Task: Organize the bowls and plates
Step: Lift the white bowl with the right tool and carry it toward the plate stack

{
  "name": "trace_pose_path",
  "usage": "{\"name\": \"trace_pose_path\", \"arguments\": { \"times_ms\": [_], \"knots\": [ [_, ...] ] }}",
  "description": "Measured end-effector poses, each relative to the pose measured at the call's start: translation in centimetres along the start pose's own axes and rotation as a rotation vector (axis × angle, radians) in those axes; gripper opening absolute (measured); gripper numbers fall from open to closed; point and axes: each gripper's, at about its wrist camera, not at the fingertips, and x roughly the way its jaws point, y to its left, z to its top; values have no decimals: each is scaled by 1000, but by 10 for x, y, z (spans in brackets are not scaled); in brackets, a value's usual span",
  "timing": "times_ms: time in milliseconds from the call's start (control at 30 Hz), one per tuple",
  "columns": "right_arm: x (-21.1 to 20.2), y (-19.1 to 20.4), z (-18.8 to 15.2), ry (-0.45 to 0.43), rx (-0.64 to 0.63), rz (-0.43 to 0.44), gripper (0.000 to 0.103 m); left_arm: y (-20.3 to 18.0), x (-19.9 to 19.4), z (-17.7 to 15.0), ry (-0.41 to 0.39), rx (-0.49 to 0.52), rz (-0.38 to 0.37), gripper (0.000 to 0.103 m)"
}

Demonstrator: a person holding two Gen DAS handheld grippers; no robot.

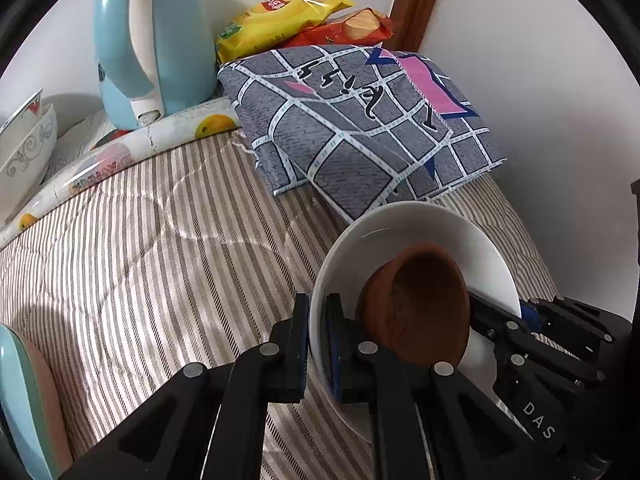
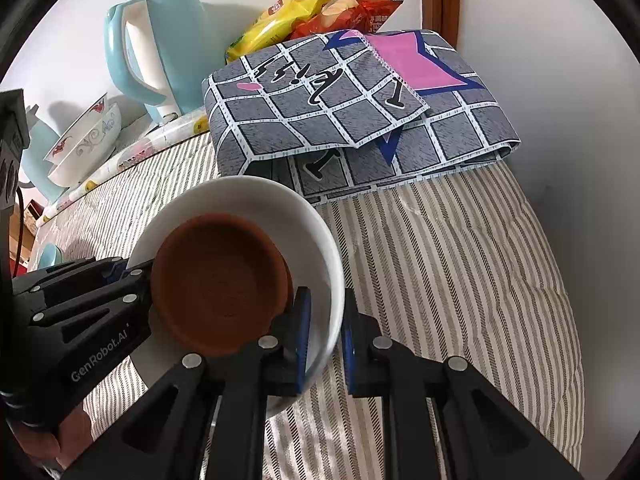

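Left wrist view: the left tongs (image 1: 317,344) grip the near rim of the tilted white bowl (image 1: 404,232) above the striped bed (image 1: 160,240); the brown dish (image 1: 420,304) inside hides the bowl's bottom.

Right wrist view: the right tongs (image 2: 325,336) clamp the bowl's opposite rim; the left tongs (image 2: 116,276) are partly hidden behind the dish.

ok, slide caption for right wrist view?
Both grippers clamp a white bowl holding a brown clay saucer above striped bedding.

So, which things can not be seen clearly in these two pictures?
- Underside of the white bowl: both views, turned away.
- Where the brown dish rests: both views, hidden by its own body.
- Patterned bowls: left wrist view, cut by the edge.
- Teal object: left wrist view, cut off.
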Motion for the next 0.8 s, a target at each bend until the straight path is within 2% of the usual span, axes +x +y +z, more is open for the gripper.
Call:
{"name": "trace_pose_path", "arguments": {
  "times_ms": [367, 800],
  "knots": [
    [-16, 17, -19, 0, -9, 13, 13, 13, -25, -22, -12, -17, 1, 9],
    [-52, 68, -22, -54, -59, 30, 13, 50, -77, -33, -76, -45, 27, 9]
  ]
}}
